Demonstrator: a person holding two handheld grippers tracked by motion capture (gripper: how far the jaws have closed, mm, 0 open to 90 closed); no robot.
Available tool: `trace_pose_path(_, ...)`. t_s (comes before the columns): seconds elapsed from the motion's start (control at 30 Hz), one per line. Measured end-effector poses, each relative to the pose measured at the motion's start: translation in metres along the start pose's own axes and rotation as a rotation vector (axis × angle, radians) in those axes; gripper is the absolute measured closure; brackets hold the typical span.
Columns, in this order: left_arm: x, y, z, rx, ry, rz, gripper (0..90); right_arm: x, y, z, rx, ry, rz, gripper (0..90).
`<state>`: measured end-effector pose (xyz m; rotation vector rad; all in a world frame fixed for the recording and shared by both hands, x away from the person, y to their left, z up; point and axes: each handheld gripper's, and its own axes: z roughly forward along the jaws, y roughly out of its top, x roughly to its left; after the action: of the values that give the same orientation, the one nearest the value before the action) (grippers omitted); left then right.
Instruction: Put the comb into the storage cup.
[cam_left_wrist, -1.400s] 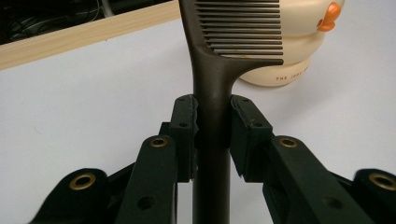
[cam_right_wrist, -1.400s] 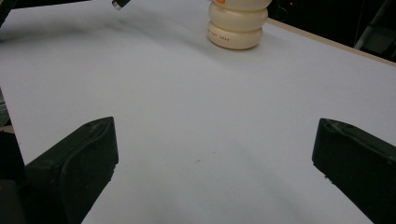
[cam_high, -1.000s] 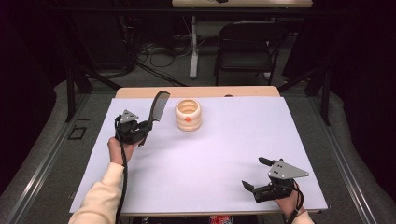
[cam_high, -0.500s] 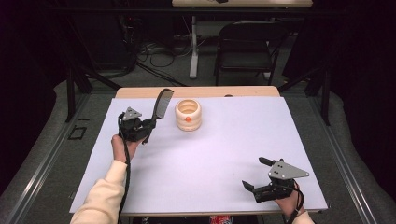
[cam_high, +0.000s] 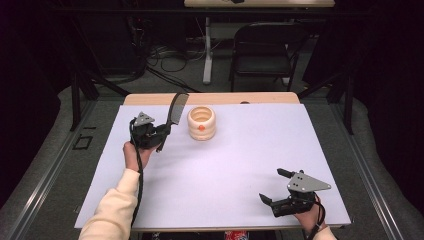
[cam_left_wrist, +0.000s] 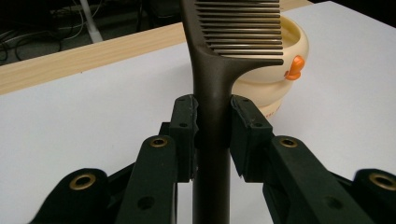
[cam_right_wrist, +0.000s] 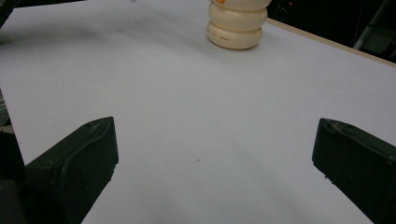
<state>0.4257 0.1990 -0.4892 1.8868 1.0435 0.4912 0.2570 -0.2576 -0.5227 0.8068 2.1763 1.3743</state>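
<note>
A dark wide-toothed comb (cam_high: 177, 107) stands tilted up off the table, teeth end uppermost. My left gripper (cam_high: 164, 131) is shut on its handle at the table's far left. In the left gripper view both pads press the comb (cam_left_wrist: 212, 93) just below the teeth, inside my left gripper (cam_left_wrist: 212, 126). A cream ribbed cup (cam_high: 201, 123) with an orange knob (cam_left_wrist: 295, 67) sits just right of the comb. At the front right, my right gripper (cam_high: 272, 185) rests open above the white sheet (cam_high: 225, 165). Nothing lies between the jaws of my right gripper (cam_right_wrist: 215, 154), and the cup (cam_right_wrist: 238, 28) is far ahead.
A strip of bare wooden table edge (cam_high: 260, 98) runs along the far side. Beyond it are a folding chair (cam_high: 265, 50) and cables on the floor (cam_high: 165, 55). Dark frame posts (cam_high: 75, 95) flank the table.
My left gripper has carried the comb a little to the right and away, closer to the cup. The right gripper has stayed put.
</note>
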Motion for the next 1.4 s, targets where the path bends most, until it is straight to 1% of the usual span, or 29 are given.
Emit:
trace_pose_path(0.43, -0.001, 0.007, 0.001, -0.006, -0.002, 0.007, 72.3, 0.0, 0.0, 0.0, 0.002, 0.0, -0.001, 0.0)
trace_pose_path(0.83, -0.001, 0.014, 0.001, -0.016, -0.002, 0.002, 72.3, 0.0, 0.0, 0.0, 0.002, -0.001, 0.0, 0.0)
trace_pose_path(1.1, -0.004, 0.016, 0.005, -0.02, -0.008, -0.001, 72.3, -0.001, 0.0, 0.0, -0.007, -0.001, 0.006, 0.0)
trace_pose_path(1.4, -0.007, 0.018, 0.008, -0.025, -0.013, 0.004, 72.3, -0.001, -0.001, 0.0, 0.002, -0.004, 0.011, 0.0)
